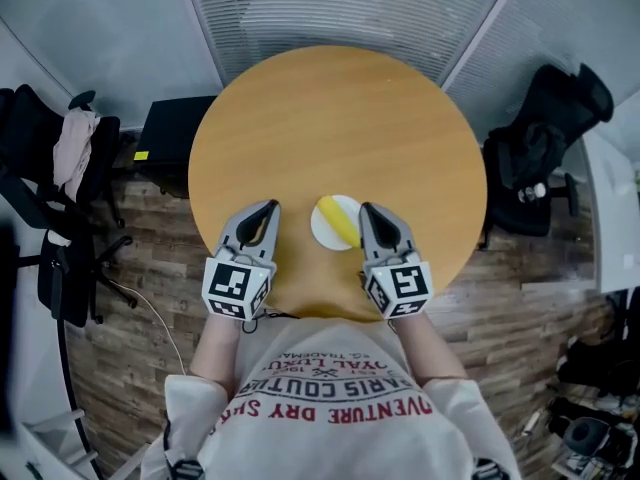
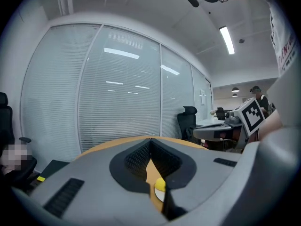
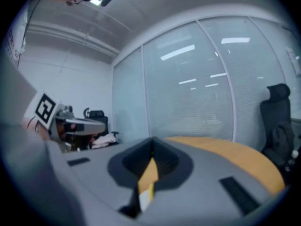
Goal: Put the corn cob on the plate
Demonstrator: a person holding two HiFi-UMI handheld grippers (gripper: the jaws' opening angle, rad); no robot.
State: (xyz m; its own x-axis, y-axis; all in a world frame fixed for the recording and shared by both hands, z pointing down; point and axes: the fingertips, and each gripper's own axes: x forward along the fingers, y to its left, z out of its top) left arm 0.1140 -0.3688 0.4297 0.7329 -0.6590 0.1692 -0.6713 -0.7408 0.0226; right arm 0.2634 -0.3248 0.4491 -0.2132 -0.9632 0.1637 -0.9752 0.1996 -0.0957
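the corn cob (image 1: 340, 224) lies slantwise on the white plate (image 1: 322, 228), which sits on the round wooden surface (image 1: 330, 118) near the edge closest to the person. in the left gripper view the cob's yellow end (image 2: 160, 184) shows through the gap under the fingertips, resting on the plate's rim (image 2: 159, 195). the left gripper (image 1: 268, 208) hangs just to the left of the plate, apart from it, its fingers (image 2: 134, 161) drawn together at the tips with nothing between them. the right gripper (image 1: 368, 210) hangs just to the right of the plate, its fingers (image 3: 167, 166) likewise brought together and holding nothing; whether it touches the plate cannot be told. both grippers point away from the person across the surface. beyond the surface stands a glass wall with blinds (image 1: 340, 8). a black office chair (image 1: 545, 138) stands to the right on the wood floor (image 1: 540, 298), and another chair with cloth draped on it (image 1: 75, 148) to the left.
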